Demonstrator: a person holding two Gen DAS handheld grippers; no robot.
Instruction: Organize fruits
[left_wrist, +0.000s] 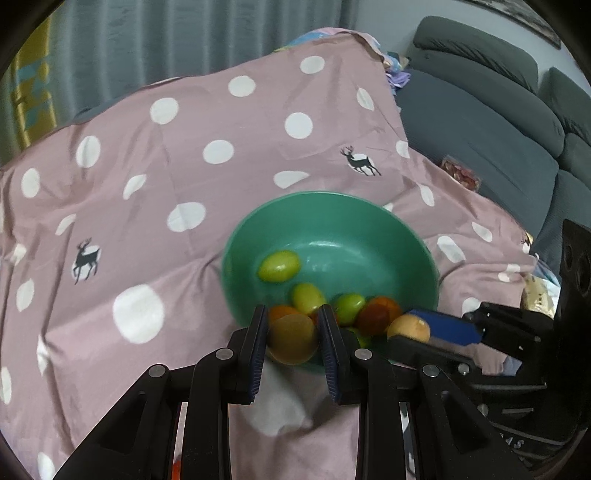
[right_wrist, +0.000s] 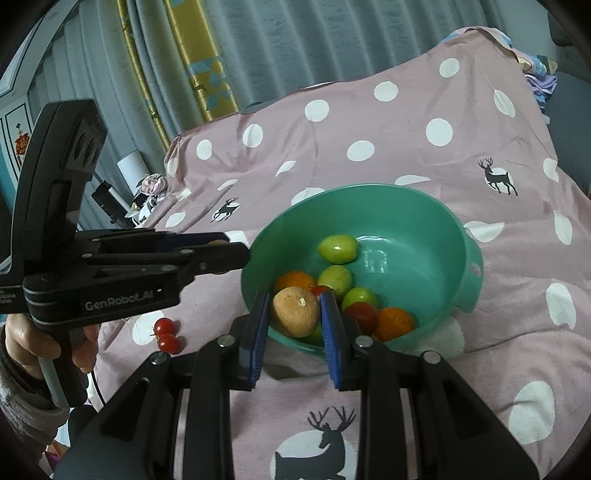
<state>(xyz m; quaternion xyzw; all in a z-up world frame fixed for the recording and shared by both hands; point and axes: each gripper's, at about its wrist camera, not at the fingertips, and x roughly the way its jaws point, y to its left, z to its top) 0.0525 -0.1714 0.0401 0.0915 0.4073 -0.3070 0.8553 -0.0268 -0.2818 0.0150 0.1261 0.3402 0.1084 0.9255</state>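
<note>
Fruit is mostly sitting in the green bowl (right_wrist: 436, 229) already: green ones, oranges (right_wrist: 394, 323) and a red tomato (right_wrist: 364, 314) are crowding its near wall, one green fruit (right_wrist: 338, 249) is lying alone toward the middle; the far half is showing bare. Each tool is clamping a tan round fruit; the right gripper (right_wrist: 294, 314) is holding its fruit (right_wrist: 295, 312) above the near rim, the left gripper (left_wrist: 291, 334) is carrying another (left_wrist: 291, 339) likewise; both look close to release. Two cherry tomatoes (right_wrist: 167, 334) are waiting on the spotted cloth (right_wrist: 406, 122), left of the bowl, nearer the front edge.
</note>
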